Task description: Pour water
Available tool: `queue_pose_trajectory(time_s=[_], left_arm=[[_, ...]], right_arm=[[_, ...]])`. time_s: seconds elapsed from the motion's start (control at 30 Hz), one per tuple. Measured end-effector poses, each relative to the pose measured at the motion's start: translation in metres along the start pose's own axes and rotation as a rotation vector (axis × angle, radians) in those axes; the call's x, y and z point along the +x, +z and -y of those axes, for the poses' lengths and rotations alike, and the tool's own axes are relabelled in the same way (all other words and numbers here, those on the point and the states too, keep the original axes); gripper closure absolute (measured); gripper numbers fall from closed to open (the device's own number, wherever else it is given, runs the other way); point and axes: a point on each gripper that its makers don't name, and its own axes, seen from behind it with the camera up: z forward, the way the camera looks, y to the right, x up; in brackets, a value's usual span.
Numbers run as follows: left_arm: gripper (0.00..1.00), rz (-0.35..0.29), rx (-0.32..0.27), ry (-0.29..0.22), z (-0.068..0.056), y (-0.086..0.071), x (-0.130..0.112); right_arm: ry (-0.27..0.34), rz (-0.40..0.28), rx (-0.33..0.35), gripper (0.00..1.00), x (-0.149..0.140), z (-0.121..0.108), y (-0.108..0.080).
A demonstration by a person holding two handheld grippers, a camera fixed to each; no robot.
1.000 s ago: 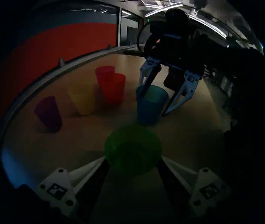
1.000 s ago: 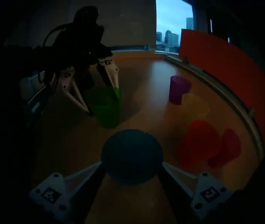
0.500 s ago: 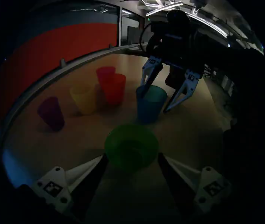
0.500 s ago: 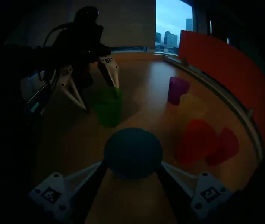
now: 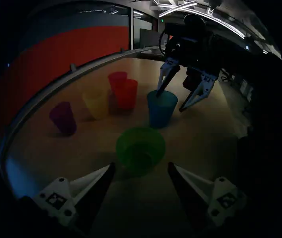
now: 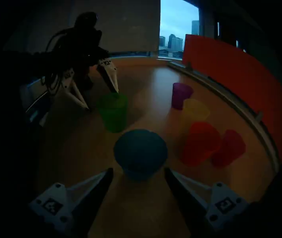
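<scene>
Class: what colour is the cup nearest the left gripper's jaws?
The cup is green; best seen in the left gripper view.

This looks like a dim office floor high in a city building. A window [image 6: 175, 33] looks out on distant towers [image 6: 168, 40], long strip lights [image 5: 180, 10] cross the ceiling, and an orange-red partition panel [image 6: 236, 75] edges the long wooden worktop [image 6: 148, 89].

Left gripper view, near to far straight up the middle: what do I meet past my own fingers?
Translucent green plastic cup → translucent blue plastic cup → right gripper, open, reaching in from beyond the blue cup.
</scene>
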Motion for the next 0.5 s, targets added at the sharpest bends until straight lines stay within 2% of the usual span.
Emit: queue_pose_trajectory(time_s=[0.3, 0.5], left_arm=[[0.05, -0.029, 0.046, -0.051, 0.000, -0.019, -0.006], [0.03, -0.070, 0.102, -0.090, 0.009, -0.033, -0.008]], right_arm=[[0.041, -0.035, -0.056, 0.00, 0.004, -0.003, -0.015], [0.080, -0.061, -0.104, 0.00, 0.006, -0.006, -0.028]])
